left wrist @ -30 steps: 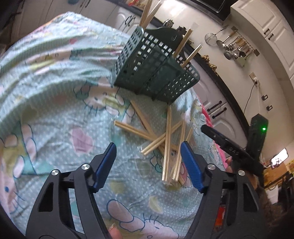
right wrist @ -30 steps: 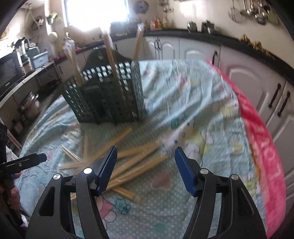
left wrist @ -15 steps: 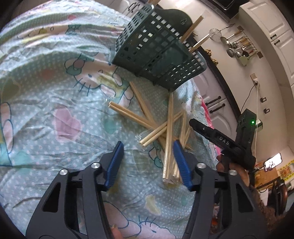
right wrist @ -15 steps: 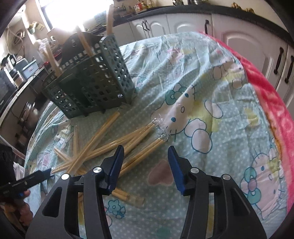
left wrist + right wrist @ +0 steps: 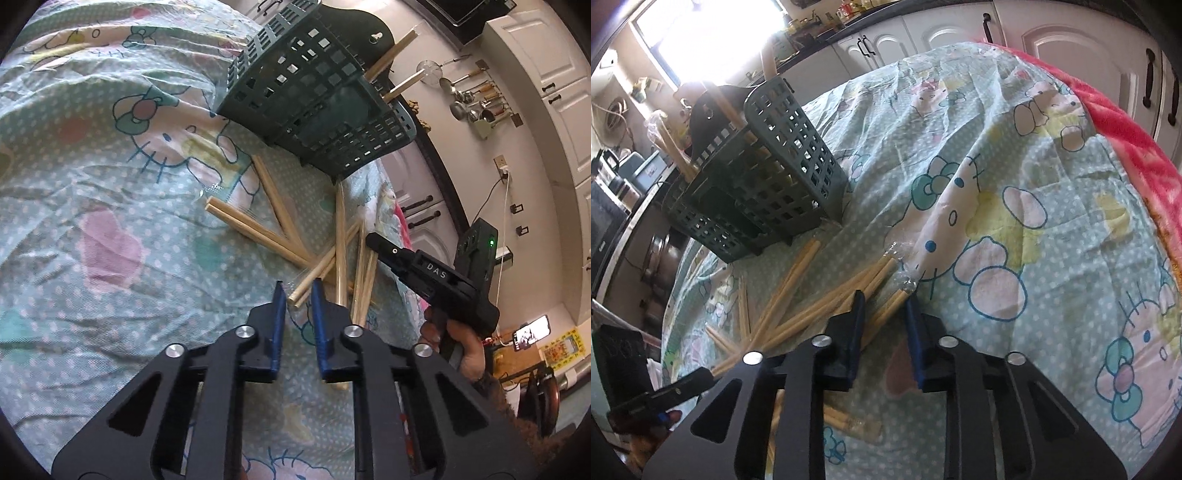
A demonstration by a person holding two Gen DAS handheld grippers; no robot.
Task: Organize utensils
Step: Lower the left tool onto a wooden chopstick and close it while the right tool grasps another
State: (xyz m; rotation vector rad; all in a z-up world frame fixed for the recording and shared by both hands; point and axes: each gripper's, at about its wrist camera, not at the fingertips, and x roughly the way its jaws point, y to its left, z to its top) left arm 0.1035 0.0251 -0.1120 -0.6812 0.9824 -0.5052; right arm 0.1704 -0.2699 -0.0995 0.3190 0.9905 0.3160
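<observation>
The pale wooden chopstick pairs in clear wrappers (image 5: 280, 236) lie crossed in a loose pile on the mint cartoon-cat print cloth (image 5: 110, 221), just in front of the dark green perforated plastic utensil basket (image 5: 314, 110). In the left wrist view most long axes run from 6 towards 12 o'clock, two others slant towards 10 o'clock.

The left gripper (image 5: 297, 290) has just been closing; its blue pads are nearly together around one wrapped pair's end. The right gripper (image 5: 882, 301) has also just been closing, and it pinches a pair (image 5: 886, 314) that points towards 1 o'clock.

Only the right wrist view shows the pink blanket edge (image 5: 1126, 147). Only the left view shows hanging metal ladles (image 5: 472, 103) at 2 o'clock.
</observation>
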